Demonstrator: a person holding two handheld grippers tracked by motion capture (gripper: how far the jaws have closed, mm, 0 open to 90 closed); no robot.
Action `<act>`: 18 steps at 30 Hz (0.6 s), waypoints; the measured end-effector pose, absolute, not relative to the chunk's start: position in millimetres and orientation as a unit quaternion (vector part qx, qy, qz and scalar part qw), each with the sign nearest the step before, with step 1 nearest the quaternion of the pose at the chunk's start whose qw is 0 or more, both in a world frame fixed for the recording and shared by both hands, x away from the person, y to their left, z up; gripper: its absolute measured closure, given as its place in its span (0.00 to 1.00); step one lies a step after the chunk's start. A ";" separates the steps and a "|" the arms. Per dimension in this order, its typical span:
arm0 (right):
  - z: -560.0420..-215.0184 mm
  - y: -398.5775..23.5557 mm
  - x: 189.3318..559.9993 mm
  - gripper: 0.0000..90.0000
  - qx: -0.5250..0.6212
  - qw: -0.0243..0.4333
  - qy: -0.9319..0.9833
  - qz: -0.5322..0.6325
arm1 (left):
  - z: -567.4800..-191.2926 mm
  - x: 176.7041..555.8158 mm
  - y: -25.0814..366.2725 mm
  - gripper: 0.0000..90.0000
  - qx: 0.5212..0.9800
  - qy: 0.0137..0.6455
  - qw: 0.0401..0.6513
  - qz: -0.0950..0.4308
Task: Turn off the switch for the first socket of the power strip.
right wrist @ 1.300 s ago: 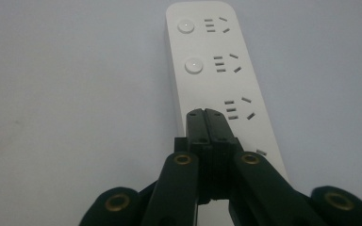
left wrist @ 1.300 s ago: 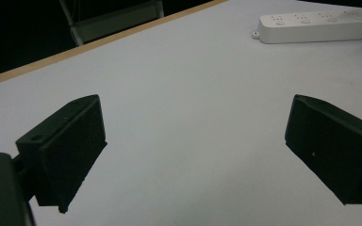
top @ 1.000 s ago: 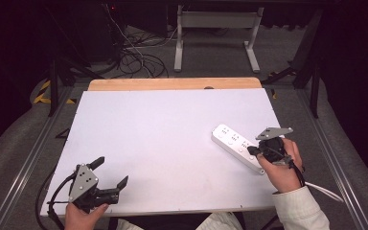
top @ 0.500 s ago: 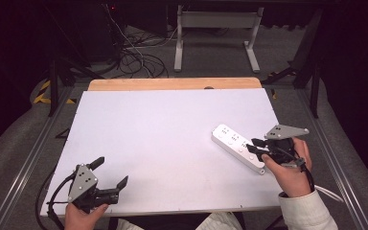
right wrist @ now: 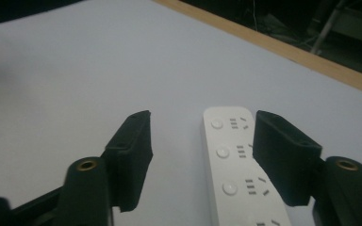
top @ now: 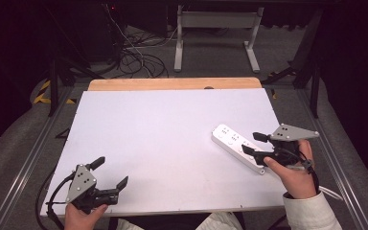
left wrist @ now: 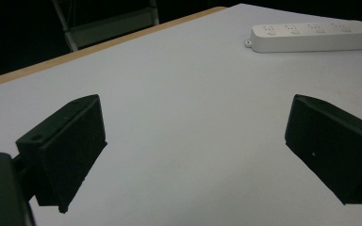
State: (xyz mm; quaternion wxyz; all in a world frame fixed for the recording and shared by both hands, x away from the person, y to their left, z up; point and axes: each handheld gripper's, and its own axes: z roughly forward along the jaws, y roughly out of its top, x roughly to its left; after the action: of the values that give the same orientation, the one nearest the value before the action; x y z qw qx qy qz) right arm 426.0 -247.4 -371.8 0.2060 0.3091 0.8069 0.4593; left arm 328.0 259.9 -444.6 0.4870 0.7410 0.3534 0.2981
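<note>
A white power strip (top: 237,147) lies flat at the table's right side, slanting toward the near right corner. My right gripper (top: 252,143) hovers over its near half. The jaws have just been opening and now stand open. In the right gripper view the strip (right wrist: 238,165) runs below and between the right gripper's (right wrist: 202,125) jaws, closer to the right one, and the pads do not press on it. My left gripper (top: 111,171) rests open near the front left corner with nothing between its fingers. From the left gripper (left wrist: 193,108) view the strip (left wrist: 311,37) lies far off at the upper right.
The white table top (top: 163,129) has a wooden strip (top: 172,84) along its far edge. Metal rails run down both sides. Beyond the table, cables (top: 134,57) lie on the floor beside a metal stand (top: 215,28).
The right gripper has lifted a little and shifted right, and its jaws have spread from shut to open above the strip. The strip and the left gripper have stayed put.
</note>
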 end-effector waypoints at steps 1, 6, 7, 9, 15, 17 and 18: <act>-372.1 -246.6 425.6 0.38 0.301 0.206 0.804 0.469 | -444.6 327.9 259.8 0.07 0.741 0.353 0.486 0.300; -374.7 -242.5 420.7 0.28 0.269 0.192 0.792 0.514 | -444.3 326.7 260.3 0.07 0.739 0.351 0.492 0.298; -376.2 -242.5 419.3 0.26 0.264 0.183 0.788 0.525 | -443.8 325.9 260.9 0.07 0.737 0.347 0.498 0.299; -381.2 -242.1 416.4 0.23 0.255 0.169 0.780 0.546 | -444.0 325.6 260.6 0.07 0.734 0.349 0.500 0.298; -403.8 -236.9 410.7 0.19 0.244 0.159 0.776 0.559 | -443.9 325.6 260.3 0.07 0.732 0.346 0.506 0.296; -407.0 -236.1 410.5 0.18 0.244 0.157 0.778 0.557 | -443.3 324.8 260.1 0.07 0.729 0.348 0.509 0.299; -409.7 -235.6 410.1 0.18 0.245 0.159 0.779 0.555 | -443.2 324.7 260.0 0.07 0.728 0.348 0.509 0.299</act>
State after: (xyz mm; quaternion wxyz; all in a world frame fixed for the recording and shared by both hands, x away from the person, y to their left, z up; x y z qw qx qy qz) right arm 410.1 -235.6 -409.7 0.1587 0.2448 0.7793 0.5547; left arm 324.7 260.0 -443.2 0.5094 0.7278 0.3481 0.2993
